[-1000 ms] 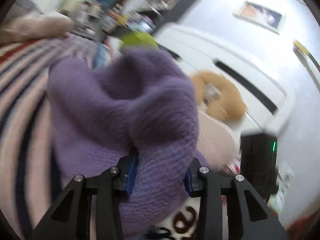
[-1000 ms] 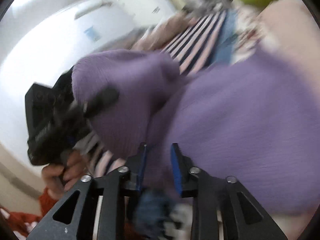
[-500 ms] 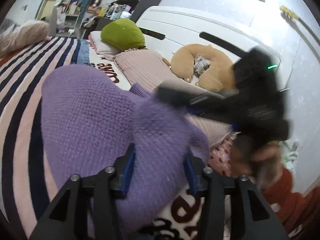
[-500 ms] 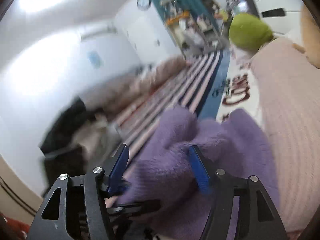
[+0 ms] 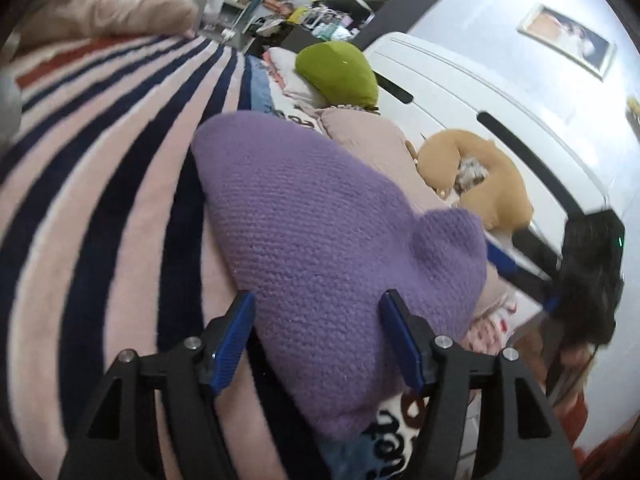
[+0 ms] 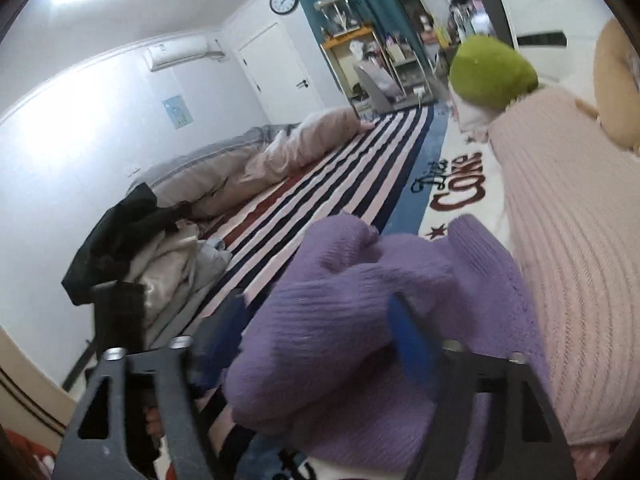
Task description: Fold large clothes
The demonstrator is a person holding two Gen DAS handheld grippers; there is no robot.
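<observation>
Both tongs, left (image 5: 316, 334) and right (image 6: 316, 336), opening around purple sweater (image 5: 320, 232) on striped bedspread (image 5: 100, 168), cluttered bedroom.

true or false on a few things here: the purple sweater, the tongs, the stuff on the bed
1. The purple sweater lies on a striped blanket. True.
2. A green cushion sits beyond the sweater. True.
3. The left tongs are clamped tight on the sweater. False: their jaws are opening, with the knit lying loose between the blue pads.
4. The sweater is red. False: it is purple.
5. A wall clock hangs near the teal curtain. True.
6. The right tongs hold a pillow. False: only the sweater lies between them, and they are opening.
</observation>
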